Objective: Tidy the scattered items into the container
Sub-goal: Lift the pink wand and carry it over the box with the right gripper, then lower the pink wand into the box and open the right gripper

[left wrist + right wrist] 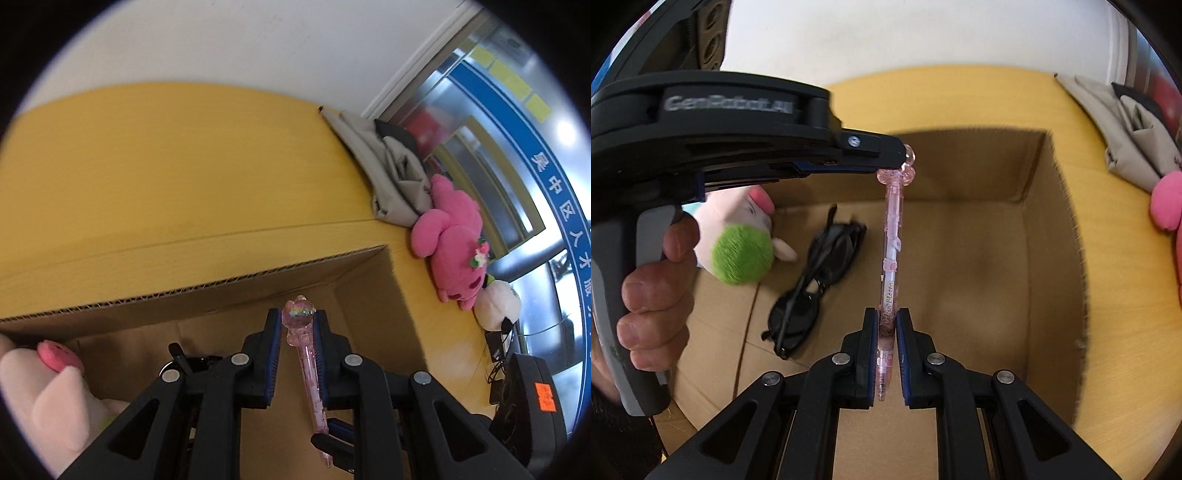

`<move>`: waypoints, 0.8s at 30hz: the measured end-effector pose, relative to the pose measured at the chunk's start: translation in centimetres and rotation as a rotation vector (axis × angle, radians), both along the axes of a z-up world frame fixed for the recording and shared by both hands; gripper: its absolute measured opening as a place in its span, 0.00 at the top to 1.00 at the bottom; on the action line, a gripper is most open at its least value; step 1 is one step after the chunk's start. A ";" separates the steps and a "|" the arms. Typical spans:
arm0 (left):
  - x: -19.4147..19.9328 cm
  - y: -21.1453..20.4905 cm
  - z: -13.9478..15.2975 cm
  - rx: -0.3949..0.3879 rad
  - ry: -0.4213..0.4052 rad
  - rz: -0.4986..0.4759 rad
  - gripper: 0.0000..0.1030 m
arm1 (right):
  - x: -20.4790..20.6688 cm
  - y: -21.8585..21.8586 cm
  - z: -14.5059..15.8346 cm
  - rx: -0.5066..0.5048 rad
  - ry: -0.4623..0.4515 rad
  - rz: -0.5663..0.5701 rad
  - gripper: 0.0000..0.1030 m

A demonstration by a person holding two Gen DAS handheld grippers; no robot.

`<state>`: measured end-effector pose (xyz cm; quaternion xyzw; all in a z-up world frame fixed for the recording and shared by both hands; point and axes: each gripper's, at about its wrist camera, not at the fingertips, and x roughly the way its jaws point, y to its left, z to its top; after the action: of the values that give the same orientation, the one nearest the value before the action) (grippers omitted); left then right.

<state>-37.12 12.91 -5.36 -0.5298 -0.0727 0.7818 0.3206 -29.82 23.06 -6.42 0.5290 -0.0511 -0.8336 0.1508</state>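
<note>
A yellow wooden table (1108, 258) set against a white wall carries an open cardboard box (1049, 229), with a pink plush toy (450, 240) and a grey pouch (391, 177) lying on the table beside the box. Above the box's open top, a pink transparent pen (891, 258) is pinched at both ends: the left gripper (298, 325) clamps its ornamented cap and the right gripper (887, 325) clamps its lower barrel. Inside the box lie black sunglasses (809, 284) and a pale plush with a green pompom (742, 254).
</note>
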 end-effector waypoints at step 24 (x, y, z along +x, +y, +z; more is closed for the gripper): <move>-0.8 0.1 -3.7 -0.056 -0.047 0.023 0.83 | 0.0 0.7 -2.7 0.084 -0.061 -0.037 0.89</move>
<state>-37.89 12.98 -9.02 -0.5561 -0.0644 0.7744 0.2947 -29.86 23.74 -9.09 0.5589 -0.0304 -0.8212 0.1114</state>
